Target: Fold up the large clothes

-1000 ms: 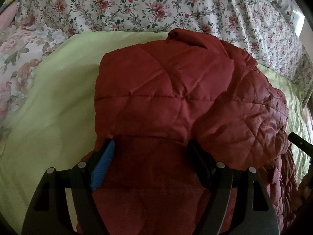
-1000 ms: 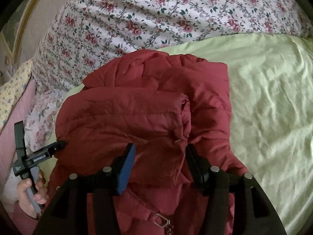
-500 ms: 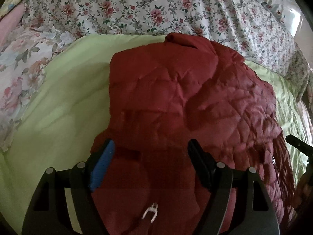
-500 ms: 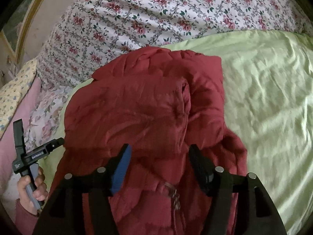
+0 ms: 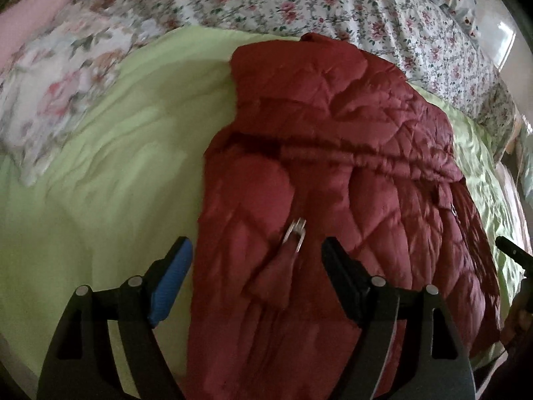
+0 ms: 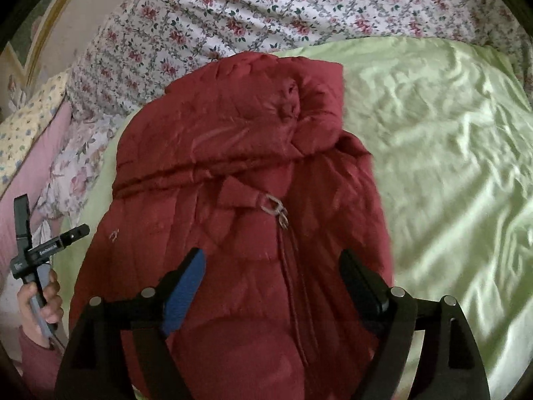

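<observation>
A dark red quilted jacket lies folded on a light green sheet; it also fills the right wrist view. A metal zipper pull lies on its near part, and shows in the right wrist view. My left gripper is open and empty, just above the jacket's near end. My right gripper is open and empty over the same near end. The left gripper's body and the hand holding it show at the left of the right wrist view.
A floral quilt is bunched along the far side of the bed. Floral and pink pillows lie at the left. Bare green sheet spreads to the right of the jacket.
Both grippers have drawn back and up from the jacket. More of its near part and the zipper pull have come into view. Both stay open.
</observation>
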Available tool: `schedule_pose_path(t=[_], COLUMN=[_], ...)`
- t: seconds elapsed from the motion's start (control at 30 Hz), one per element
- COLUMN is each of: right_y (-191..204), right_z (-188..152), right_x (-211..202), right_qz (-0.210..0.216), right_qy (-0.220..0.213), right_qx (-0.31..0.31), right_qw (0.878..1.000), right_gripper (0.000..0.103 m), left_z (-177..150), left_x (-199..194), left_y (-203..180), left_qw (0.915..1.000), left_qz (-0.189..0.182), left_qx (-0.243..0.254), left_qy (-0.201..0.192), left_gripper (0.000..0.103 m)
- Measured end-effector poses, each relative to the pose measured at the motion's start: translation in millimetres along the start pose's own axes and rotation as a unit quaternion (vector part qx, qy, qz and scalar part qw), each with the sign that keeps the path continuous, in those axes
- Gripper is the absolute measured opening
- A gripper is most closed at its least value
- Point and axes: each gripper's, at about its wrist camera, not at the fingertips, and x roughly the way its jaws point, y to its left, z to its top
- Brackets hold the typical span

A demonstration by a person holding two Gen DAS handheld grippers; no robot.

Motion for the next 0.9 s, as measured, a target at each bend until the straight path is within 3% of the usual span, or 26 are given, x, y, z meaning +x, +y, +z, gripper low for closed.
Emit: schedule_pose_path(t=[0.43,0.9], right_y=[-30,-25], right_z=[-49,-76], right_x=[-36,-4], right_qz=[-0.050,-0.039], right_qy=[0.006,0.073], right_qx=[0.017,0.007], right_qw=[0.999,0.997], right_gripper=[0.086,0.086], left_z=[-68,-95], left_x=[-18,-9], left_y=[38,43], left_qw=[0.9987,0.9971], left_qz=[-0.013,-0.038], left_qx=[-0.042,-0.041], left_qy=[0.026,0.051], left_gripper=[0.080,0.080])
